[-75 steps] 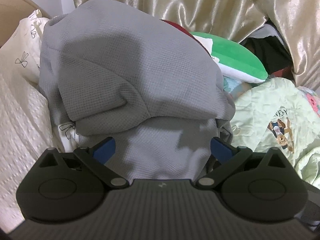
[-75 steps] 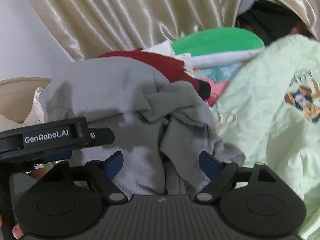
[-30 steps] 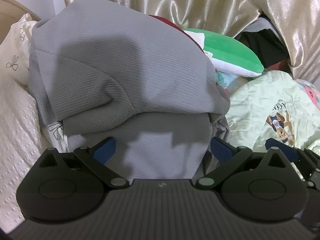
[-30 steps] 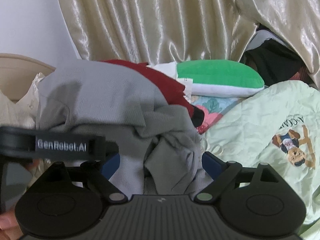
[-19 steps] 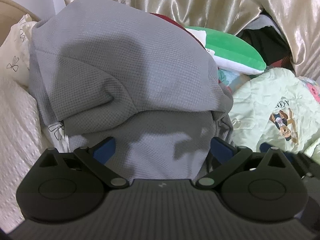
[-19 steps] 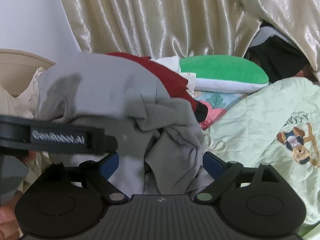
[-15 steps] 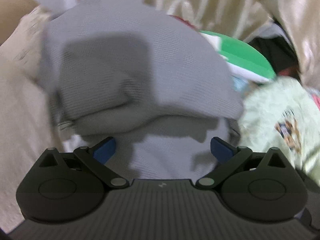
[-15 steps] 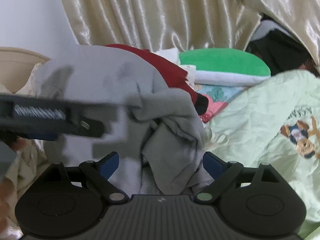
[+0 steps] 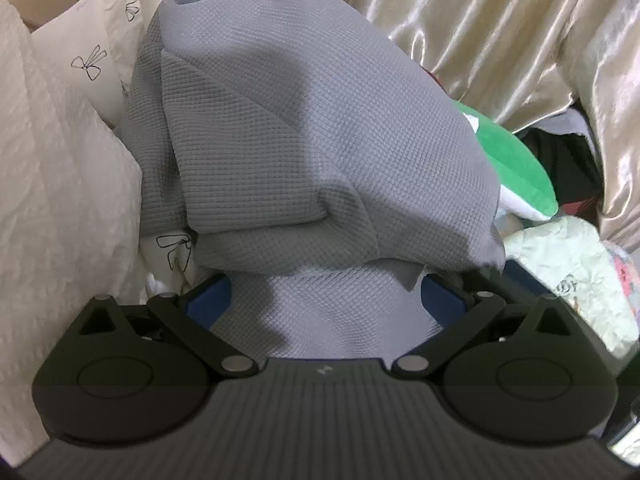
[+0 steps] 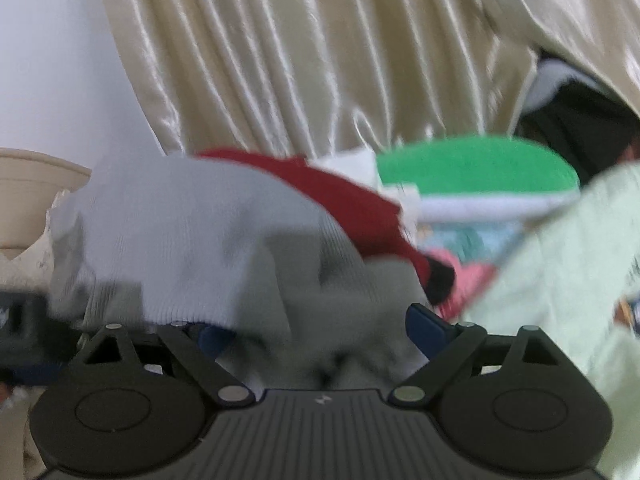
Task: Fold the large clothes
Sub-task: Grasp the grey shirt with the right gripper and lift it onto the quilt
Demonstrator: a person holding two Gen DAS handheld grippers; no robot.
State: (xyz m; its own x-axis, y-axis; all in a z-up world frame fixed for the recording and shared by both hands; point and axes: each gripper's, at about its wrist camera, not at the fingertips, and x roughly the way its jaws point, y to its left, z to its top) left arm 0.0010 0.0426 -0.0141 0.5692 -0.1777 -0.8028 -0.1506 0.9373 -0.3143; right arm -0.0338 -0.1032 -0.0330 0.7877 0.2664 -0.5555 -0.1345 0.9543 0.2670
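A large grey waffle-knit garment [image 9: 312,140] lies heaped on the bed, folded over on itself. My left gripper [image 9: 325,296] stands open, its blue pads [image 9: 210,296] wide apart, with the garment's lower layer lying between them. In the blurred right wrist view the same grey garment [image 10: 192,240] bunches into darker folds right in front of my right gripper [image 10: 320,332]. Its jaws are closing with that bunched cloth between them, and the pads are still well apart. A red garment [image 10: 320,188] lies behind the grey one.
A green and white pillow [image 9: 516,176] lies to the right, with a pale green printed quilt [image 9: 560,264] in front of it. Cream pillows [image 9: 60,160] sit at the left. Shiny beige curtains [image 10: 300,60] hang behind. Dark clothes [image 9: 568,168] fill the far right corner.
My right gripper has sunk toward the bunched grey cloth and its jaws have narrowed. The left view has rolled and shifted, so the grey heap now leans. The left gripper stays wide.
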